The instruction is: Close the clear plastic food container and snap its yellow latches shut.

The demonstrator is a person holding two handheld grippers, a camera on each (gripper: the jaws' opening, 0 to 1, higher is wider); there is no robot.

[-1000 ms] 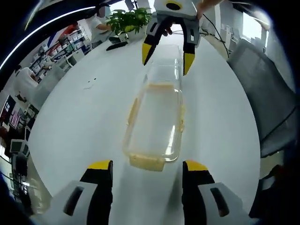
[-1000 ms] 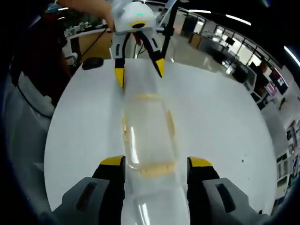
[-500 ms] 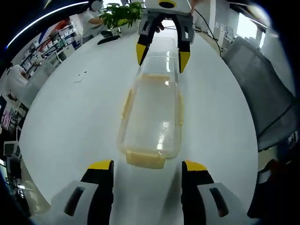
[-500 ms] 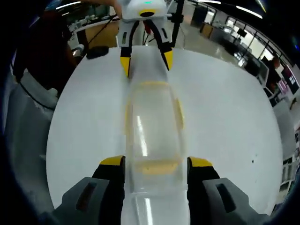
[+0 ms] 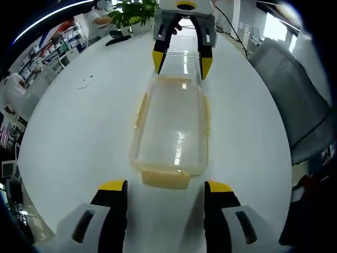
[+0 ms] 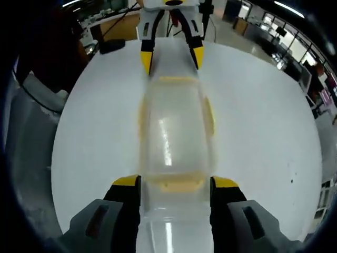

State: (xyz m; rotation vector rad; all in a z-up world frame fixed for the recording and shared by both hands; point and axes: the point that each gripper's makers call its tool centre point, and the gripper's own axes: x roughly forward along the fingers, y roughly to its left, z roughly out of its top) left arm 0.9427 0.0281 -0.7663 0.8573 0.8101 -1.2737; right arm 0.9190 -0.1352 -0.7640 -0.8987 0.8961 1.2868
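The clear container [image 5: 172, 132] lies in the middle of the frame on the white bench [image 5: 79, 132], its yellow latches [image 5: 166, 178] at the ends. The left gripper [image 5: 165, 191] is open below it. The right gripper [image 6: 175, 185] is open around the container's near end.

No lettering, label, brand, number or sign is showing clearly enough to read in the left gripper view or the right gripper view, and anything printed on the distant shelves is blurring beyond reading.
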